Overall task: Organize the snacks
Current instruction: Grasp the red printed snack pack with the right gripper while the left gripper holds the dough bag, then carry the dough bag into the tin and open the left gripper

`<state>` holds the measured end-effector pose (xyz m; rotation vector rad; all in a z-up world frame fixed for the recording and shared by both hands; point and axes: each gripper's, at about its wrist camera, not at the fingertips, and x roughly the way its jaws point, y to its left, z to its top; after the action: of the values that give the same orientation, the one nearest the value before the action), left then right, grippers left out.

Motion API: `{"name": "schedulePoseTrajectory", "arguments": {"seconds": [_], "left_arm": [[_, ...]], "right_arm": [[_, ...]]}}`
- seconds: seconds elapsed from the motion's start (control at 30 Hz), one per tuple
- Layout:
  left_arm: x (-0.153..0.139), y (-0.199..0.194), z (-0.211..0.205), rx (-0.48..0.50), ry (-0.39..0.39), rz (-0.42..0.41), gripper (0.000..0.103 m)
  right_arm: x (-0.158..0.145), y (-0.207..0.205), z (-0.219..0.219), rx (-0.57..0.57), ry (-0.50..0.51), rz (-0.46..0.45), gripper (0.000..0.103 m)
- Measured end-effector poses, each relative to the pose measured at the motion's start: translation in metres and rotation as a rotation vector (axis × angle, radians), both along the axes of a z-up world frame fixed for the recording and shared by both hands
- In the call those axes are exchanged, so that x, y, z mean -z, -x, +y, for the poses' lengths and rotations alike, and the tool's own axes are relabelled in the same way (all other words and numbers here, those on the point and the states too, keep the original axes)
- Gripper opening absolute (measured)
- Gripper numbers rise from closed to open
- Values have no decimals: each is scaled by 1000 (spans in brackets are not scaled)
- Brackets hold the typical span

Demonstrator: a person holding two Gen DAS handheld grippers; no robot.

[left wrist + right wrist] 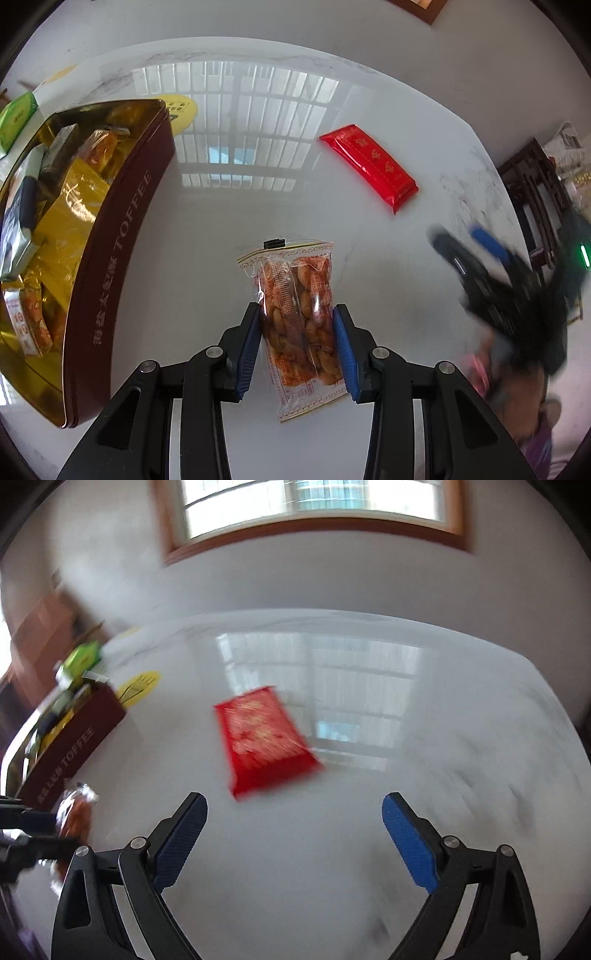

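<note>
Left gripper (297, 347) fingers pinch the clear peanut packet (299, 325) above the table (240, 229) | right gripper (295, 843) gapes wide, holding nothing, short of the red packet (264, 738) | toffee tin (122, 258) sits left | risk: slippery film may slide from the pads during transfer.

A clear packet of orange-printed peanuts (299, 321) stands pinched at its middle, well to the right of the maroon TOFFEE tin (110, 266). That tin sits open, its gold-lined inside crowded with wrapped snacks (62, 221), among them another orange-printed packet at its near end. A shiny red wrapped bar (369, 166) lies flat and slanted, farther right of the tin.
</note>
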<state>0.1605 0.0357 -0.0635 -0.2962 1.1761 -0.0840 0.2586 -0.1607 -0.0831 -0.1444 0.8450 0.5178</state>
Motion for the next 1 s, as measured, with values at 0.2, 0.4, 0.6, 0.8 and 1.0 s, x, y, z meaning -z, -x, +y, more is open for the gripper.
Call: {"name": "schedulePoseTrajectory", "arguments": {"seconds": [0.2,0.4,0.6,0.8,1.0], "left_arm": [[-4,18,-10,34,-11,-30,40],[-8,22,-15,73,-19,-52,40],[-11,30,-13,72,-32,-67,40],[-25,46,-3,66,-28,-107,40],[-34,61,7,64,-27,-133,40]], "right_arm": [[15,-47,44,-75,103,65,95],[12,-51,48,-70,118,44,83],[6,-25,15,-20,99,23,46],[4,-1,-53,227,28,49,44],[3,27,-152,544,-66,65,44]]}}
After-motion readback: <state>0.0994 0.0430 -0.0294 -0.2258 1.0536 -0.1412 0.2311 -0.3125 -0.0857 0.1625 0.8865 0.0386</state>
